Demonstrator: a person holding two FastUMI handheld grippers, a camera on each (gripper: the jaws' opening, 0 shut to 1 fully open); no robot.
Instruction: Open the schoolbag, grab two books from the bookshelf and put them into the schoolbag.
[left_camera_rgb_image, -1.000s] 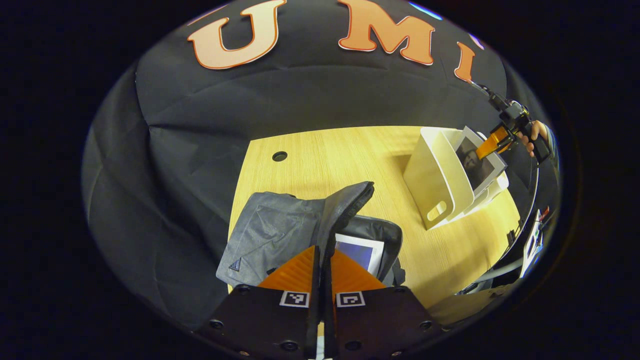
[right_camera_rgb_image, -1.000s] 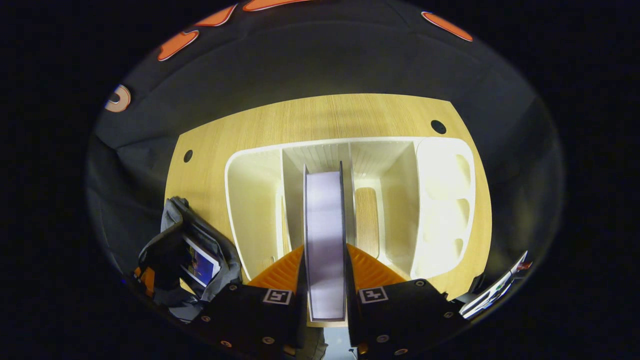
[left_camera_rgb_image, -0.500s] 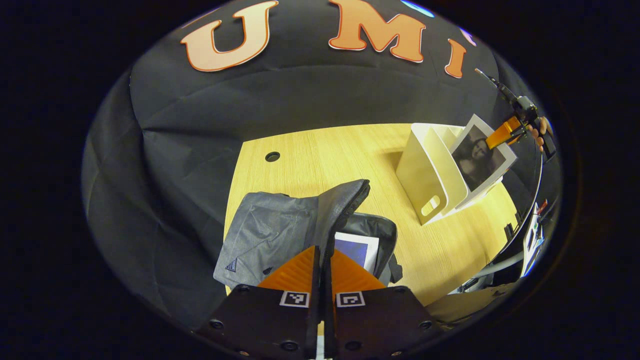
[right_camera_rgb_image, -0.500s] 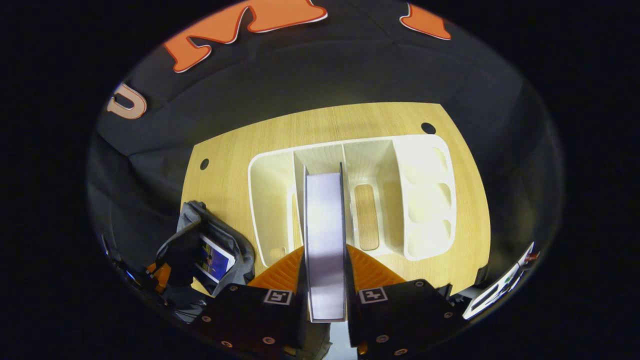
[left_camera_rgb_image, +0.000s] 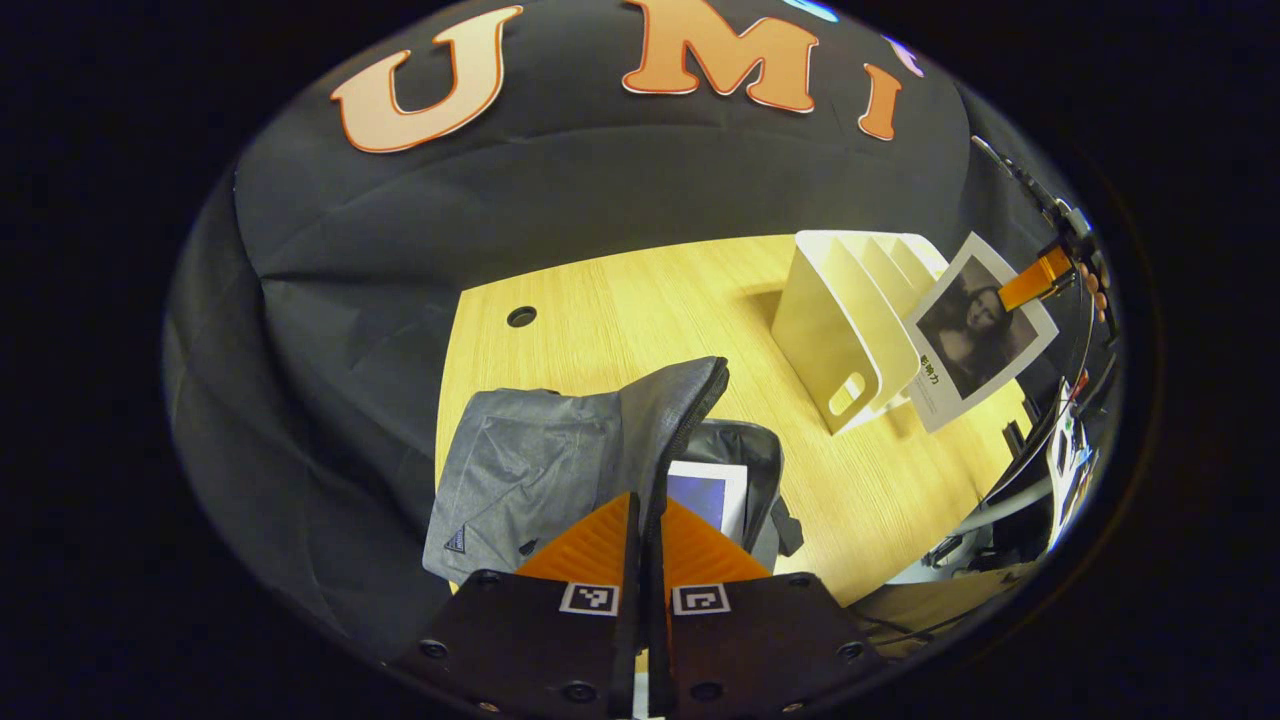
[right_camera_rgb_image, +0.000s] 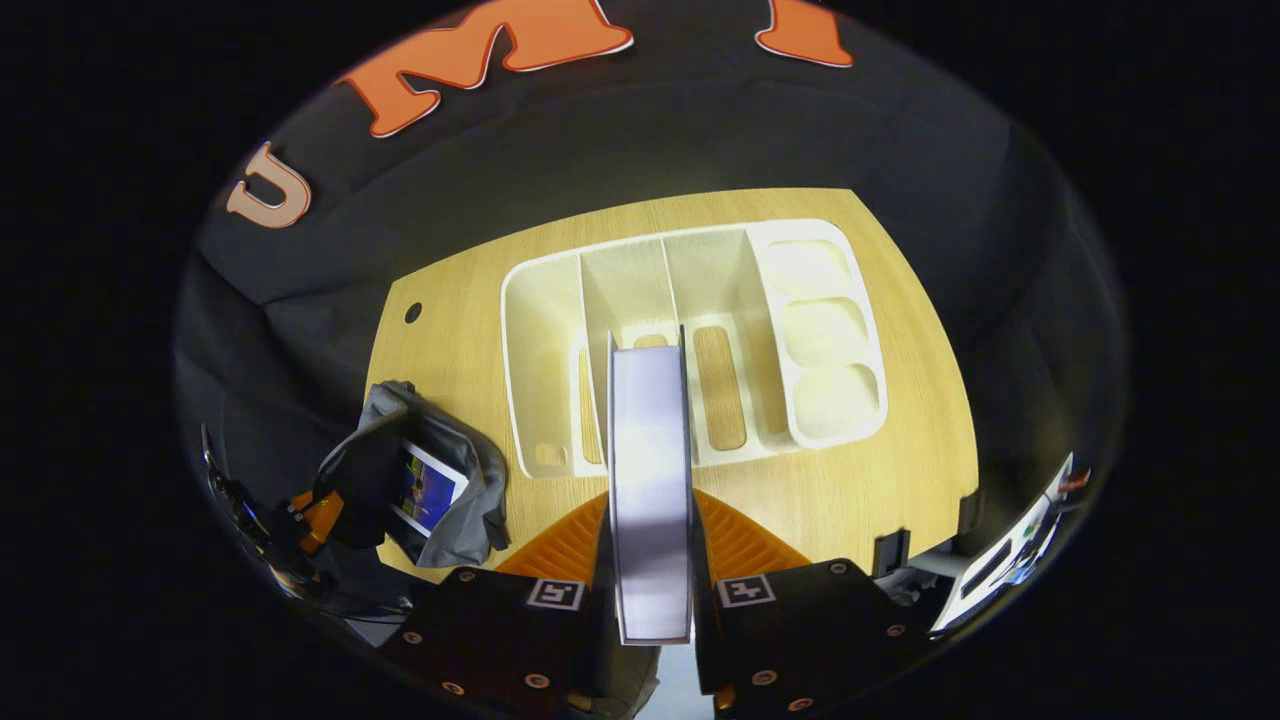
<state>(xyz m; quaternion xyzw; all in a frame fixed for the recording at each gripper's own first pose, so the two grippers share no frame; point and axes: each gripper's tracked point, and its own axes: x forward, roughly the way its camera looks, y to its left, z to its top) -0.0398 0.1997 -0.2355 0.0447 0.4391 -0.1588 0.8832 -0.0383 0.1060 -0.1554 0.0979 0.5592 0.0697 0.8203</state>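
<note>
The grey schoolbag (left_camera_rgb_image: 530, 470) lies open on the wooden table (left_camera_rgb_image: 620, 320). My left gripper (left_camera_rgb_image: 645, 500) is shut on its raised flap (left_camera_rgb_image: 680, 400). A blue-covered book (left_camera_rgb_image: 705, 492) sits inside the bag. My right gripper (right_camera_rgb_image: 650, 497) is shut on a second book (right_camera_rgb_image: 650, 450), seen edge-on between its fingers, above the white bookshelf (right_camera_rgb_image: 525, 330). In the left gripper view this portrait-covered book (left_camera_rgb_image: 985, 335) hangs in the air beside the bookshelf (left_camera_rgb_image: 835, 320), held by the right gripper (left_camera_rgb_image: 1035, 282). The bag (right_camera_rgb_image: 450, 480) lies left of the shelf.
The shelf has several upright dividers and slots in its base. A round cable hole (left_camera_rgb_image: 521, 316) is at the table's far left corner. Devices and cables (left_camera_rgb_image: 1060, 460) hang off the table's right edge. The black cloth wall stands behind the table.
My right gripper has lifted the second book up out of the shelf slot and away from it. My left gripper still holds the bag's flap up.
</note>
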